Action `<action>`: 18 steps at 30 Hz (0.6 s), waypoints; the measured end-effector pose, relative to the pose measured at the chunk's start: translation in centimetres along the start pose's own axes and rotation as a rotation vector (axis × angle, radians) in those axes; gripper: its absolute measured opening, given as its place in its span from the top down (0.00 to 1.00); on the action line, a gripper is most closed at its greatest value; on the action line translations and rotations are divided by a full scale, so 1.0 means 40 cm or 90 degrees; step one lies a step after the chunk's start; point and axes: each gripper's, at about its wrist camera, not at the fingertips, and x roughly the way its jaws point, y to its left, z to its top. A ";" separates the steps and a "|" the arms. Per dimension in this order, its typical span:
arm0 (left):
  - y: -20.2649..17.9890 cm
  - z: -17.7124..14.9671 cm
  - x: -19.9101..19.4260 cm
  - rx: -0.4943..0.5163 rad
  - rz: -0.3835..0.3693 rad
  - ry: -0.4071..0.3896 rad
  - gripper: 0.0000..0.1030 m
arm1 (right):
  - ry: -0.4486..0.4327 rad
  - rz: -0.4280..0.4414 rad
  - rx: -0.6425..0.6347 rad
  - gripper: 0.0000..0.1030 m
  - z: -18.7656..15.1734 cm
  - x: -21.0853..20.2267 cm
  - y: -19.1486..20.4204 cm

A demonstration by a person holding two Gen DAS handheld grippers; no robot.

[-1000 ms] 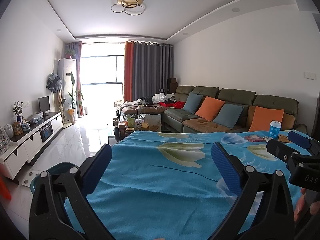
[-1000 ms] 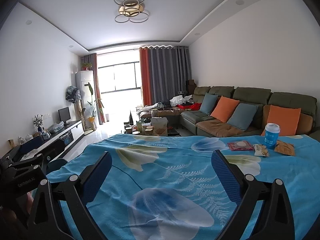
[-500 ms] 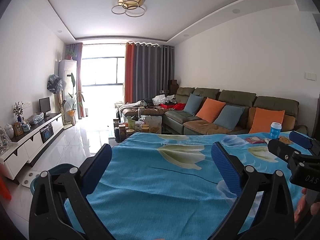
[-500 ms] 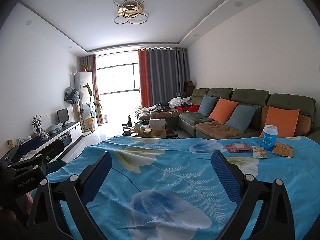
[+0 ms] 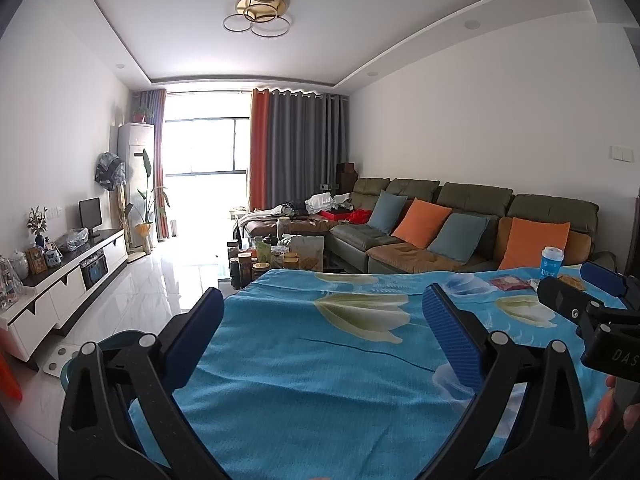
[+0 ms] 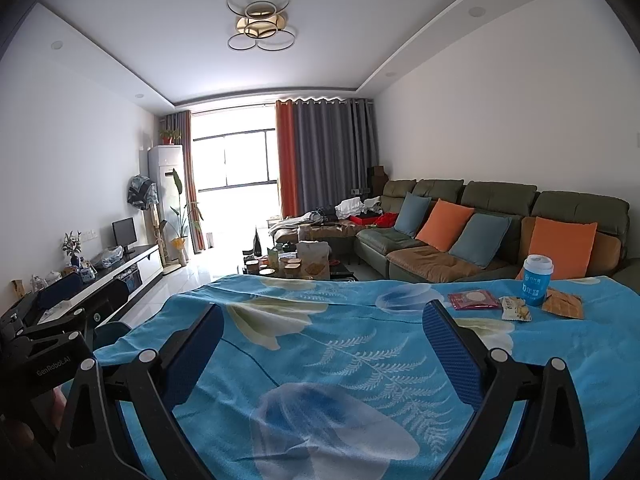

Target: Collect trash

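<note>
Trash on tablecloth [image 6: 320, 344]: one cup [image 6: 536, 280], three wrappers [image 6: 474, 300].

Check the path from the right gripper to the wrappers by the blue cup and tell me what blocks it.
Nothing visible does. The right gripper is open over bare blue cloth, and only cloth lies between it and the red wrapper, yellow wrapper, blue cup and orange wrapper.

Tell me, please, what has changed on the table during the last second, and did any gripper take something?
Almost nothing. The right hand-held gripper rose or tilted slightly, so the blue cup and wrappers sit a little lower in its view. The left hand-held gripper barely shifted. Both stayed open and empty above the blue floral tablecloth; the trash has not moved.
</note>
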 end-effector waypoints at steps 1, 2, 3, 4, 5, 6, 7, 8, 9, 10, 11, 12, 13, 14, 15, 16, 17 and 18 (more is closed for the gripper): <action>0.000 0.000 0.000 -0.001 0.000 0.000 0.05 | 0.001 0.000 0.000 0.07 0.000 0.001 0.000; 0.000 0.000 -0.001 -0.001 0.001 0.000 0.05 | 0.001 -0.001 -0.001 0.07 0.000 0.001 0.000; 0.000 -0.001 0.001 -0.002 0.001 0.000 0.05 | 0.001 -0.001 -0.001 0.07 0.000 0.000 0.000; 0.000 0.000 0.001 -0.002 0.001 0.000 0.05 | 0.000 0.000 -0.001 0.07 0.001 0.000 0.000; -0.002 0.000 -0.002 -0.001 0.002 0.000 0.05 | 0.001 0.000 -0.001 0.07 0.000 0.001 0.000; -0.003 -0.001 -0.003 -0.002 0.002 0.000 0.05 | 0.001 -0.001 -0.001 0.07 0.000 0.001 0.000; -0.003 -0.002 -0.004 -0.002 0.002 0.000 0.05 | 0.001 0.000 -0.001 0.07 0.000 0.001 0.000; -0.003 -0.002 -0.004 -0.002 0.002 -0.001 0.05 | 0.001 0.000 0.000 0.07 0.000 0.000 0.000; -0.003 -0.002 -0.004 -0.001 0.002 -0.001 0.05 | 0.000 0.000 -0.001 0.07 0.000 0.000 0.001; -0.004 -0.002 -0.003 -0.001 0.002 -0.001 0.05 | 0.000 -0.001 -0.001 0.07 0.000 -0.001 0.000; -0.004 -0.001 -0.004 -0.001 0.002 -0.001 0.05 | 0.000 -0.001 0.000 0.07 0.000 0.000 0.000; -0.004 -0.002 -0.003 -0.002 0.003 -0.001 0.05 | 0.000 0.000 0.000 0.07 0.000 0.001 0.000; -0.004 -0.002 -0.003 -0.002 0.002 -0.001 0.05 | 0.000 0.000 0.000 0.07 0.000 0.000 0.000; -0.003 -0.001 -0.004 -0.001 0.002 -0.001 0.05 | 0.000 0.000 -0.001 0.07 0.000 0.000 0.000; -0.004 -0.002 -0.004 -0.001 0.003 -0.001 0.05 | 0.000 -0.001 -0.002 0.07 0.000 0.000 0.000; -0.004 -0.002 -0.004 -0.002 0.003 -0.002 0.05 | 0.000 0.000 -0.001 0.07 0.000 0.001 0.000; -0.003 -0.001 -0.004 -0.001 0.002 -0.001 0.05 | 0.001 0.000 -0.001 0.07 0.000 0.001 0.000; -0.004 -0.002 -0.004 -0.001 0.003 -0.001 0.05 | 0.000 0.000 0.000 0.07 0.000 0.001 0.000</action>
